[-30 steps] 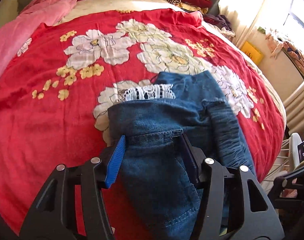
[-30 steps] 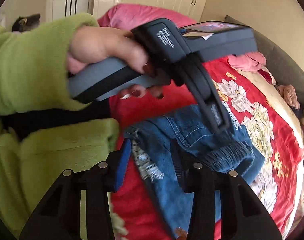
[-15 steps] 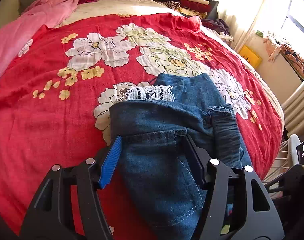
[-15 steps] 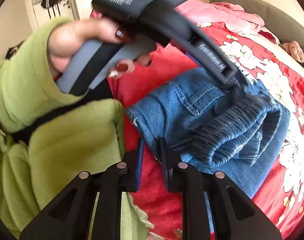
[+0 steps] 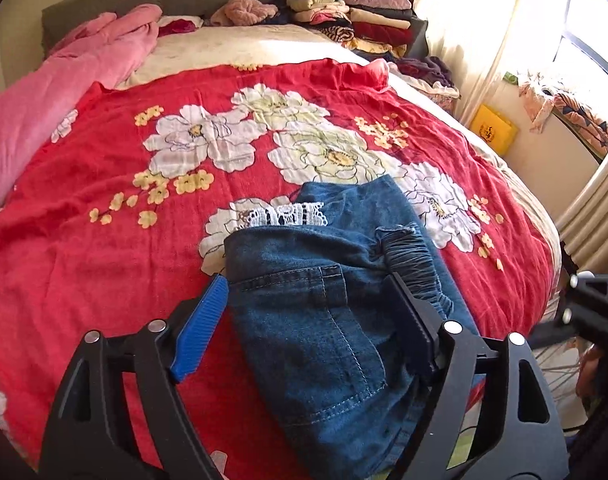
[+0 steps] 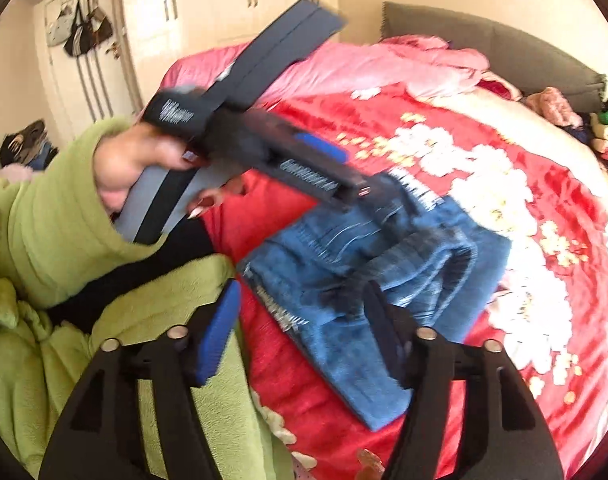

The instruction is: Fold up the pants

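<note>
The folded blue jeans (image 5: 328,320) lie on the red floral bedspread (image 5: 103,240) near the bed's front edge, their white lace trim (image 5: 287,216) peeking out at the far side and the gathered elastic waistband (image 5: 416,268) turned to the right. The left gripper (image 5: 312,320) hovers over the pocket end with its jaws opening; they now stand wider than a second ago, the blue pad (image 5: 201,328) clear of the denim's left edge, and the pads are not pressing the cloth. The right gripper (image 6: 304,332), which half a second ago was nearly pinched together at the jeans' (image 6: 368,280) near corner, is opening as well: its jaws are spread and nothing is held between them, the jeans lying on the bedspread below. In the right wrist view, which is blurred, the person's hand (image 6: 143,164) in a green sleeve (image 6: 55,208) holds the left gripper's handle higher than before.
</note>
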Demonstrator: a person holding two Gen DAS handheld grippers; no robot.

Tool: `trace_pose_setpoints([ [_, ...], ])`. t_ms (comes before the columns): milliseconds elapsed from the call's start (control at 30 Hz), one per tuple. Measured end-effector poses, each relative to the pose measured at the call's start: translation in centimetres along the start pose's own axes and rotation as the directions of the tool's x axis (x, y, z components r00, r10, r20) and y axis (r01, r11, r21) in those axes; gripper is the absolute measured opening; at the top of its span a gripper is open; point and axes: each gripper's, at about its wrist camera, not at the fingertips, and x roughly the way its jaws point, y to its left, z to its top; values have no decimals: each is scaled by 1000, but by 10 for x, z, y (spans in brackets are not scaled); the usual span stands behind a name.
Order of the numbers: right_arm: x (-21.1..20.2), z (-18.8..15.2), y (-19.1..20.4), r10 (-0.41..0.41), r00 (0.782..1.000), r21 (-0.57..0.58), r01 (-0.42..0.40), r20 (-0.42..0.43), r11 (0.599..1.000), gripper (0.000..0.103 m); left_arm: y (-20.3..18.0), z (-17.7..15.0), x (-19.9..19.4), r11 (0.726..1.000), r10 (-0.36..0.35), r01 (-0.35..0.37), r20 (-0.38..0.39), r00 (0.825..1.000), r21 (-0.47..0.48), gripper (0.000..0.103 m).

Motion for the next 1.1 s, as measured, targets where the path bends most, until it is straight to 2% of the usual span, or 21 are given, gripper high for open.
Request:
trace_pose_setpoints([
  [33,-4,2,-4,-16,1000,11,16,15,1000,76,-1,0,-4,1000,4,-5,10,1000,5,78],
  [233,-25,7,-21,-86,993,70,80,77,994,77,-5,3,-22,1000,25,-26,52,998,13,89],
  [567,-38,9,-40,-174,978,149,156,115,977,78,-4,3,-42,997,77,-79,102,992,11,93],
  [800,-23,5,-68,-253,967,272,234,37,933,78,7,-5,-40,994,107,-106,86,991,-13,93],
  [967,-2,-4,-89,-256,966,347,254,-41,903,78,18,-11,-16,993,109,-109,13,994,-44,93],
  [1100,19,-15,-110,-225,969,430,246,-101,869,77,22,-19,5,993,99,-101,-39,994,-57,93],
])
